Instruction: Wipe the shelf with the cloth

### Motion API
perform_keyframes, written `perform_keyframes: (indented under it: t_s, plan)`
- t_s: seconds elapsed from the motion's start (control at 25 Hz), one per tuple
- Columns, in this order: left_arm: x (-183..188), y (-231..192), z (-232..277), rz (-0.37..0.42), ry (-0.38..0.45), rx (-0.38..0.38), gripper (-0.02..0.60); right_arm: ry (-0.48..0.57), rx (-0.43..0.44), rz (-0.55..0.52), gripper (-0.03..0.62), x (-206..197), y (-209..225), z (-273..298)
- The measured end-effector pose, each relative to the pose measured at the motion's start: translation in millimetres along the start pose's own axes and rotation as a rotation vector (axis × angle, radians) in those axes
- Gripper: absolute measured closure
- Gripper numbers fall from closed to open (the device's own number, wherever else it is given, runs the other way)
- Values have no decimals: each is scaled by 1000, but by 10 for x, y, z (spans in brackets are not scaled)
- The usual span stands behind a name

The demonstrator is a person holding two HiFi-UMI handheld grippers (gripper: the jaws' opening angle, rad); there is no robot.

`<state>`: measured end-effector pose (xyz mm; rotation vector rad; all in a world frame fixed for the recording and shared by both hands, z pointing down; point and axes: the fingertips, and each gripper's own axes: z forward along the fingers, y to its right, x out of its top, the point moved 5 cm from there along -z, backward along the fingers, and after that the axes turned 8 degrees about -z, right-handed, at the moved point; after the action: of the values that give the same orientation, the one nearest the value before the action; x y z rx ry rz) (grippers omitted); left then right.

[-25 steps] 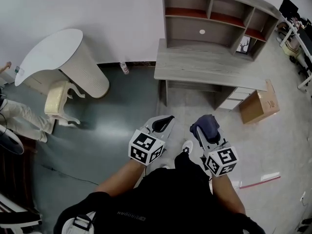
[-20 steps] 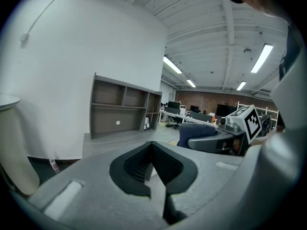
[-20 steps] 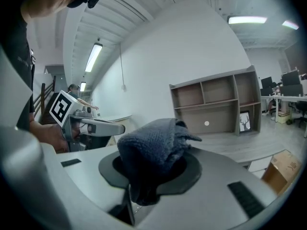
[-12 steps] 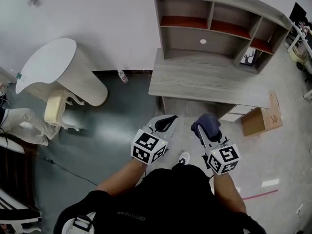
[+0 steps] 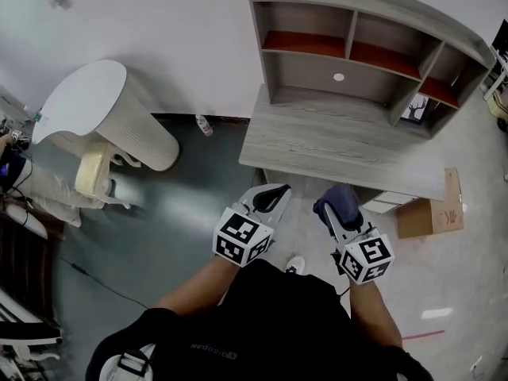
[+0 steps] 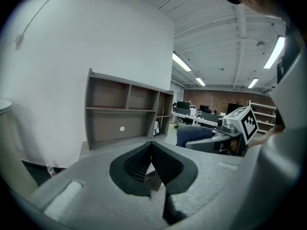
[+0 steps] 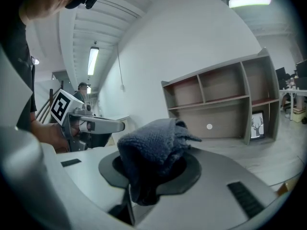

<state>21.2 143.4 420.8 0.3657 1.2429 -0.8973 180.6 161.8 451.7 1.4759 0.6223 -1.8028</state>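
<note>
The grey wooden shelf unit (image 5: pixel 357 62) stands on a matching desk (image 5: pixel 333 145) against the white wall, on the far right. It has three upper compartments with red floors and a wide lower bay whose back panel has a white round spot. Only the head view shows what lies around it: a white curved-top table (image 5: pixel 87 101) to the far left, a cardboard box (image 5: pixel 432 213) on the floor at the desk's right end, and a small bottle (image 5: pixel 205 125) on the floor by the wall between table and desk.

The left gripper view alone shows a long open office with ceiling light strips beyond the shelf's right side. The right gripper view alone makes out a deer picture (image 7: pixel 258 125) in the shelf's lower right compartment.

Both grippers are held side by side on the near side of the desk, apart from it. The left gripper (image 6: pixel 151 147) has its ribbed pads pressed together at the tips with nothing between them. The right gripper (image 5: pixel 343 219) is clamped on the dark blue cloth (image 7: pixel 153 147), which bunches up over its jaws and hides their tips. The cloth touches neither shelf nor desk.
</note>
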Motion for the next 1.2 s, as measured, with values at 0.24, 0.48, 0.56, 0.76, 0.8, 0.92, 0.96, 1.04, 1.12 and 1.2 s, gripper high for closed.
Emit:
perform_keyframes:
  t_s: [0.24, 0.48, 0.56, 0.76, 0.8, 0.92, 0.96, 1.04, 1.12, 1.2]
  plan:
    - [36, -123, 134, -38, -13, 24, 572, 3, 28, 11, 488, -22, 128, 112]
    - [97, -261, 288, -19, -7, 21, 573, 12, 16, 7, 488, 2, 242, 251]
    - [137, -332, 383, -12, 0, 14, 573, 9, 10, 2, 488, 11, 296, 319]
    - [273, -586, 621, -15, 15, -6, 573, 1, -8, -4, 488, 49, 474, 568]
    - [305, -657, 656, -15, 15, -8, 574, 0, -12, -4, 488, 69, 500, 639]
    - [439, -895, 774, -12, 18, -15, 572, -5, -23, -8, 488, 165, 590, 890]
    - [491, -971, 820, -11, 18, -19, 573, -6, -27, -9, 488, 202, 627, 980]
    - [597, -1118, 906, -2, 19, -32, 572, -7, -36, -10, 488, 281, 694, 1162]
    - [711, -1280, 990, 12, 19, -44, 572, -4, -46, -13, 488, 380, 745, 1353]
    - [830, -1457, 1079, 18, 17, -56, 573, 1, -60, -18, 488, 497, 797, 1548]
